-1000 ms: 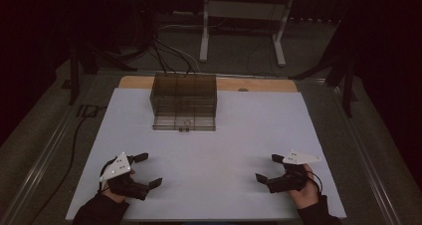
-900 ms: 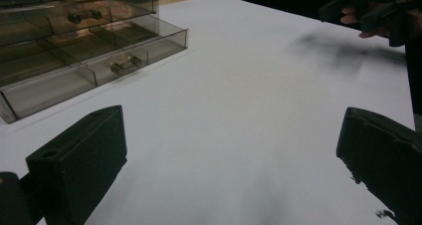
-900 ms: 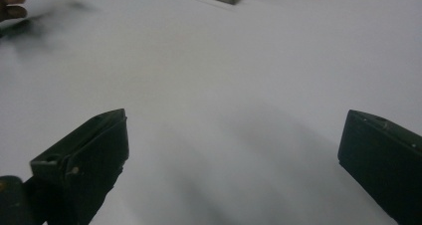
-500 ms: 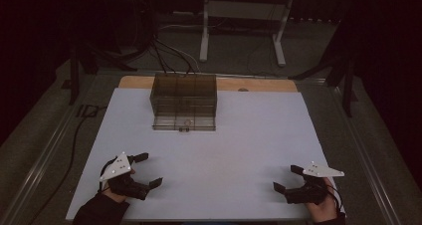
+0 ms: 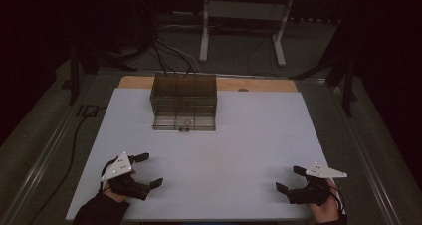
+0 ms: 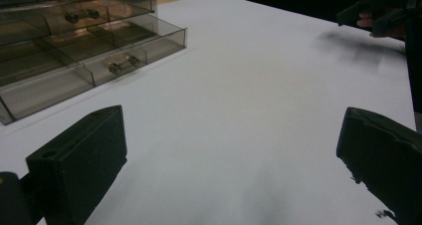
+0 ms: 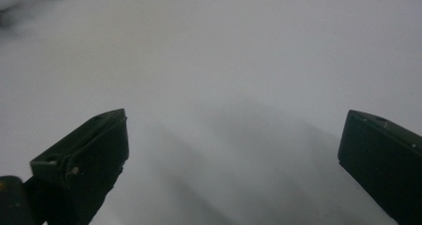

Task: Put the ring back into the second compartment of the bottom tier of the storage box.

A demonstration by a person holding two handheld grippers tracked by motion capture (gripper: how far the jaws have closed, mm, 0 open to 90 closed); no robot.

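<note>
**Dim room, white surface, two gripper sets spread wide**

Dark room all around, with a white metal stand (image 5: 241, 16) and black cables (image 5: 164, 51) on the floor beyond the far edge. Broad white sheet-covered surface (image 5: 239, 135) across the middle of the high view, with a strip of bare wood (image 5: 259, 84) along its far edge.

Next in size, a smoky translucent plastic drawer cabinet (image 5: 184, 101) at the far middle of the surface, slightly left of centre, touching nothing else. Bottom drawer (image 5: 184, 124) pulled out toward the near side; small handle knob (image 5: 183, 129) on its front. Same cabinet at upper left in the left gripper view (image 6: 74, 41), with clear compartments and a small metallic handle (image 6: 119, 64) on one drawer front.

Near left corner: left gripper (image 5: 145, 170), black, topped by a grey three-cornered plate, held in a gloved hand (image 5: 112, 185), fingers (image 6: 84, 165) spread wide apart and released, grasping nothing, well apart from the cabinet.

Near right corner: right gripper (image 5: 289, 178), also black with a grey plate, held in a bare hand (image 5: 326, 205), fingers (image 7: 82, 163) likewise spread and released over bare white surface. Seen again, far off and blurred, at the upper right of the left gripper view (image 6: 378, 11).
</note>
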